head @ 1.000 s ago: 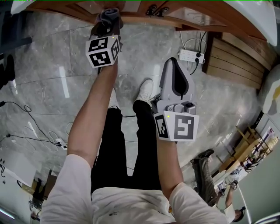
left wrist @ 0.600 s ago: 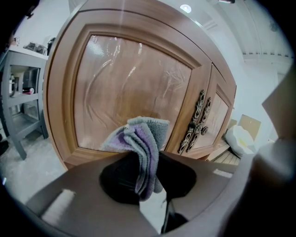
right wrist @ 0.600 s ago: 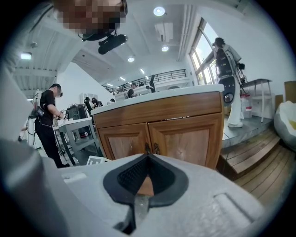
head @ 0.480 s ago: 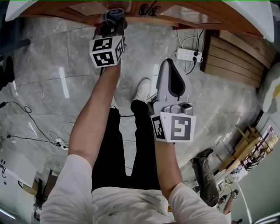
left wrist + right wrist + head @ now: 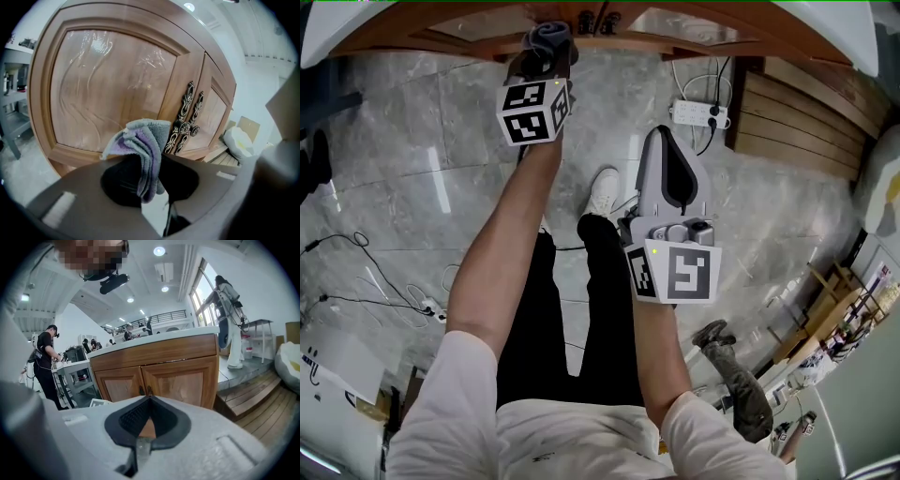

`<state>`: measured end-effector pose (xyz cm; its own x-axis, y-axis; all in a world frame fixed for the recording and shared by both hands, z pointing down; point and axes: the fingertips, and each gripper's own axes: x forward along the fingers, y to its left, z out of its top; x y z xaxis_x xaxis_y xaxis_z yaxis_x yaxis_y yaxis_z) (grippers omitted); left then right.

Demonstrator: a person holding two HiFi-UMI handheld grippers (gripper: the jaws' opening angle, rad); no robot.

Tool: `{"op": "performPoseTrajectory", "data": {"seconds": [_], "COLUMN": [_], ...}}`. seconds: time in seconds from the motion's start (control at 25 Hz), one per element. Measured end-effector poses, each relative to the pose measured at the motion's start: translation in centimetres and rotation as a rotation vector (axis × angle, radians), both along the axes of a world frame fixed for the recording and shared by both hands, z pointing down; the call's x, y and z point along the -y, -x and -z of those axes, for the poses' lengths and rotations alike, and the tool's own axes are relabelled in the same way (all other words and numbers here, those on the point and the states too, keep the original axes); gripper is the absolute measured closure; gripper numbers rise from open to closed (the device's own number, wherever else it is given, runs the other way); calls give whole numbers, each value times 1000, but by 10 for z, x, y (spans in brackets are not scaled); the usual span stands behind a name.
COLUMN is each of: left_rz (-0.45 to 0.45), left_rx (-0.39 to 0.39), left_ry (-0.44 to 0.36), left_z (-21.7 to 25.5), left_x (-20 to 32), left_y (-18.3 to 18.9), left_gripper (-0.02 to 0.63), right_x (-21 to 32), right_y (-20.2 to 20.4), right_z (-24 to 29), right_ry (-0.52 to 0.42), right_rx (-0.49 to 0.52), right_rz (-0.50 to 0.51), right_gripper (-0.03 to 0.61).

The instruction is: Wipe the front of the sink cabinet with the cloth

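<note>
A grey and purple cloth point(image 5: 143, 145) bunches out of my left gripper point(image 5: 143, 161), which is shut on it. In the head view the cloth point(image 5: 547, 37) sits at the lower edge of the wooden sink cabinet point(image 5: 478, 23), just left of the ornate dark door handles point(image 5: 598, 19). The left gripper view shows the left door panel point(image 5: 108, 84) close ahead and the handles point(image 5: 187, 123) to the right. My right gripper point(image 5: 667, 136) hangs lower over the floor, shut and empty. Its own view looks at the whole cabinet point(image 5: 178, 376) from some way off, jaws point(image 5: 149, 401) together.
A white power strip point(image 5: 698, 114) with cables lies on the marble floor right of the cabinet, beside a wooden step point(image 5: 797, 122). More cables point(image 5: 356, 272) trail at the left. My shoes point(image 5: 605, 192) stand below the grippers. A bystander's boots point(image 5: 736, 375) are at lower right.
My left gripper has carried the cloth rightward along the cabinet's lower front, closer to the door handles. The right gripper has hardly moved.
</note>
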<state>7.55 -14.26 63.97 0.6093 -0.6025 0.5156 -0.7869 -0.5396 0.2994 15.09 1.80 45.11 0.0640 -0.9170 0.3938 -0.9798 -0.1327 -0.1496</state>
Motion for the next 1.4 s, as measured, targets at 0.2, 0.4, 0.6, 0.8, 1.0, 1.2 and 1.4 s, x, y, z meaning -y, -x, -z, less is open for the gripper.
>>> {"op": "performPoseTrajectory", "data": {"seconds": [0.2, 0.4, 0.6, 0.8, 1.0, 1.2, 1.4], "left_rz": [-32, -44, -51, -63, -82, -103, -138], "left_rx": [1, -30, -13, -2, -10, -20, -26], "left_ry": [10, 31, 40, 62, 55, 32, -42], "left_z": [0, 0, 11, 26, 61, 118, 195], "left_x": [-9, -19, -29, -39, -56, -67, -75], "left_y": [-11, -18, -13, -2, 8, 18, 27], "left_gripper": [535, 535, 535, 534, 534, 534, 533], "right_x": [-3, -5, -9, -9, -14, -11, -10], "right_y": [-8, -13, -14, -9, 1, 11, 19], "right_z": [1, 3, 16, 31, 54, 94, 133], "right_ry": [1, 0, -13, -10, -3, -45, -46], "right_rx": [2, 0, 27, 39, 34, 29, 50], "right_rz": [-17, -26, -31, -29, -22, -4, 8], "right_gripper": [580, 580, 580, 580, 580, 580, 580]}}
